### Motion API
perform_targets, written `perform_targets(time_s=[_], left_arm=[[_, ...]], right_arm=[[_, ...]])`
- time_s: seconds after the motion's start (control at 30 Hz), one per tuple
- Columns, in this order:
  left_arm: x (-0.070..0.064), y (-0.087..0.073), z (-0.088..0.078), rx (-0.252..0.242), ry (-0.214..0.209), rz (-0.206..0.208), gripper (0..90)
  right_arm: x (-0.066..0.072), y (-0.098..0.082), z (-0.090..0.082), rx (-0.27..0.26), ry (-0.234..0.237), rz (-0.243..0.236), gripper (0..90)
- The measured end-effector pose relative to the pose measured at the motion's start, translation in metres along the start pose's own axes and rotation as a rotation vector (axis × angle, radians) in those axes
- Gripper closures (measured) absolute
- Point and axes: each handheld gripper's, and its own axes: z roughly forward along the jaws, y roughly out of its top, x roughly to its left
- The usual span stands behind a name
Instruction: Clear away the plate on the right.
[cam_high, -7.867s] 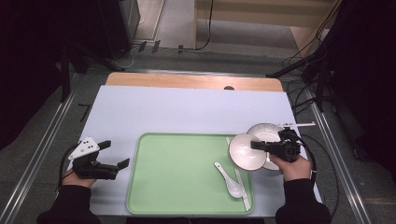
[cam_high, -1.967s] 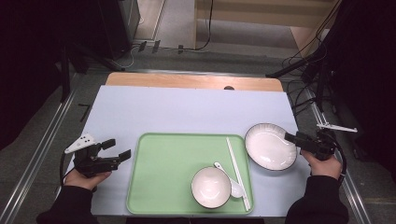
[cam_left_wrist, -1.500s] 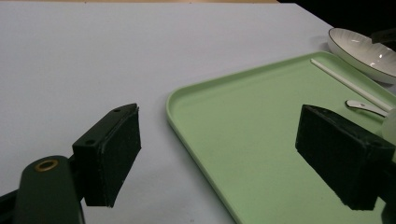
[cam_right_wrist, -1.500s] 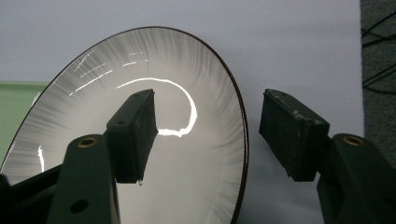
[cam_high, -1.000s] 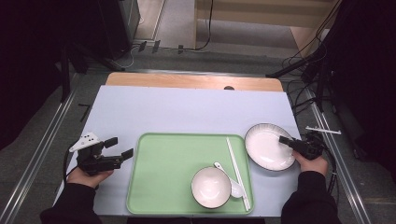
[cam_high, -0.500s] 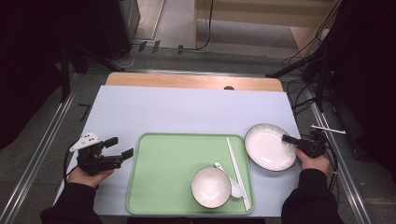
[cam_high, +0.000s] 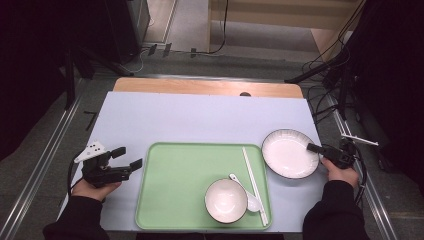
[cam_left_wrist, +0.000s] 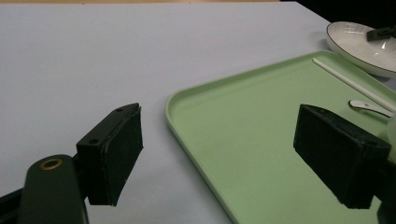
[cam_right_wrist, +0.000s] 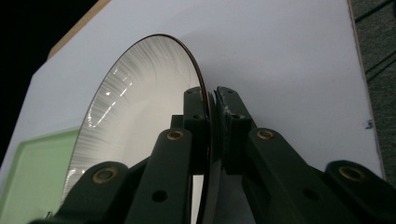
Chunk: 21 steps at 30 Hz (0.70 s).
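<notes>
A white plate (cam_high: 287, 155) with a dark rim lies on the mat just right of the green tray (cam_high: 175, 190). My right gripper (cam_high: 314, 148) is shut on the plate's right rim. Its jaws have just been closing, and in the right gripper view the pads pinch the thin edge of the plate (cam_right_wrist: 140, 107). In the tray stand a white bowl (cam_high: 226, 200), a white spoon (cam_high: 246, 194) and a pair of chopsticks (cam_high: 255, 185). Left of the tray my left gripper (cam_high: 127, 159) rests open and holds nothing; in its own view the tray (cam_left_wrist: 243, 116) lies ahead.
A pale mat (cam_high: 200, 120) covers the table, with a wooden strip (cam_high: 207, 87) along the far edge. Metal rails (cam_high: 45, 165) run down both sides. The mat's right edge is close to my right hand. Cables lie on the floor behind.
The bowl, first held by my right gripper beside the plate, now stands in the tray. The right gripper has come to the plate's right rim and closed on it. The left gripper stays put.
</notes>
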Motion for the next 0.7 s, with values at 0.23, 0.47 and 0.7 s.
perform_targets(time_s=[0.23,0.47,0.7], left_arm=[[-0.001,0.001,0.0,0.002,-0.001,0.002,15.8],[-0.002,0.003,0.001,0.009,-0.005,-0.016,16.2],[-0.003,0.008,0.001,0.016,-0.008,-0.053,16.2]], right_arm=[[0.003,0.003,-0.005,0.003,0.013,0.02,83.4],[0.008,0.004,-0.009,-0.01,0.052,0.051,82.9],[0.022,0.007,-0.011,-0.02,0.09,0.042,82.6]])
